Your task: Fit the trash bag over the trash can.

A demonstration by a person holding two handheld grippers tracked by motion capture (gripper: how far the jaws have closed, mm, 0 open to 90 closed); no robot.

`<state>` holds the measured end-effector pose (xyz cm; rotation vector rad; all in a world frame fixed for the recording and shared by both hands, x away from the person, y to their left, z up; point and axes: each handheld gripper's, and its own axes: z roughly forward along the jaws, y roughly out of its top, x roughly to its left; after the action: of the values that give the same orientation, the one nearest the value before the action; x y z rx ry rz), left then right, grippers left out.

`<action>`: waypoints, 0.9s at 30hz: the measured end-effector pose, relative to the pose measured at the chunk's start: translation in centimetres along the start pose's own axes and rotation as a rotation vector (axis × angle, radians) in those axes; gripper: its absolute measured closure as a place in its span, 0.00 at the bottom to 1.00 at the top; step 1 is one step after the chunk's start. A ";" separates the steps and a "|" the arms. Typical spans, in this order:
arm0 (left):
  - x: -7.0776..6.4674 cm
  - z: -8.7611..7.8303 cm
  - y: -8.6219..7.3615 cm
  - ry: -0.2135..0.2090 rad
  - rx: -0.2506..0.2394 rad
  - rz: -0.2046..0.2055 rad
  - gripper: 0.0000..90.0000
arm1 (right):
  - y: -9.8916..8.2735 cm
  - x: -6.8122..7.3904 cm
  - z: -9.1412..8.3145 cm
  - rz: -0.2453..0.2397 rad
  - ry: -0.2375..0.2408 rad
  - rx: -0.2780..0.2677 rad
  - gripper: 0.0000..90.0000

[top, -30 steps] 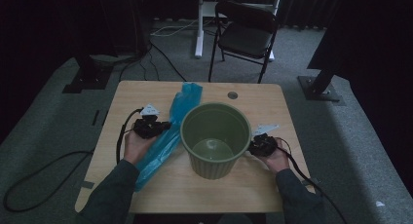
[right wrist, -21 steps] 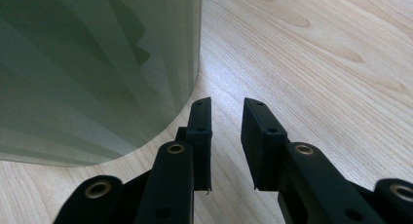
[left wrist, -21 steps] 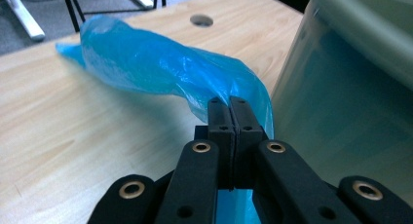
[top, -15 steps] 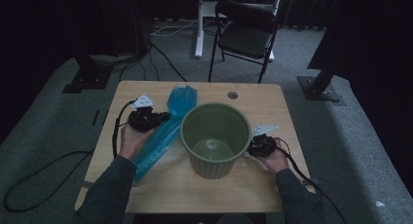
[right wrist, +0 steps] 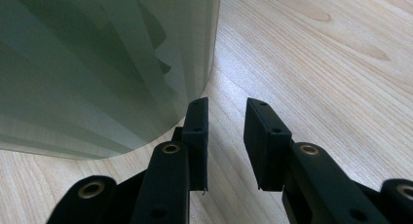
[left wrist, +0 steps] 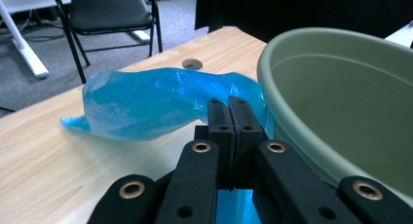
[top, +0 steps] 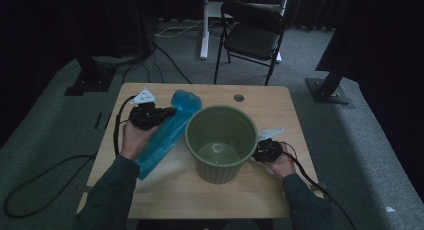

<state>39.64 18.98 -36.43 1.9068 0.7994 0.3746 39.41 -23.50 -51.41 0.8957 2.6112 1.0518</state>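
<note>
Between the left gripper's [left wrist: 233,103] jaws, pressed tight together, a fold of the blue plastic bag [left wrist: 160,102] is pinched, and the bag trails from there down across the wooden table [top: 165,190], just beside the green bin [top: 222,140]. Over on the other side, the right gripper [right wrist: 225,109] sits low by the foot of the bin; its jaws have just been opening, with only bare tabletop showing between them and the bin wall just beside one jaw. It looks like the bag is meant to line the bin. To do that well, I'd say the pinched edge should be carried clear above the rim before it moves across, so the film doesn't snag. The free gripper would best catch the opposite edge of the bag's mouth and spread it.
</note>
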 end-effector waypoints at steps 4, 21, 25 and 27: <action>0.1 -0.2 0.5 0.007 -0.006 0.003 0.99 | 0.2 0.1 0.0 0.000 0.009 -0.009 0.79; -1.0 -2.0 3.5 0.013 -0.066 0.040 0.99 | 0.8 0.3 0.7 -0.020 0.028 0.004 0.80; -1.3 -2.0 4.1 0.002 -0.084 0.042 0.99 | 0.9 0.3 0.7 -0.019 0.030 0.010 0.80; -1.5 -1.8 4.5 -0.005 -0.092 0.042 0.99 | 0.9 0.4 0.8 -0.021 0.030 0.010 0.80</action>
<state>39.10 17.91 -31.48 1.8404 0.7275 0.4258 39.83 -22.34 -51.35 0.8592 2.6467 1.0556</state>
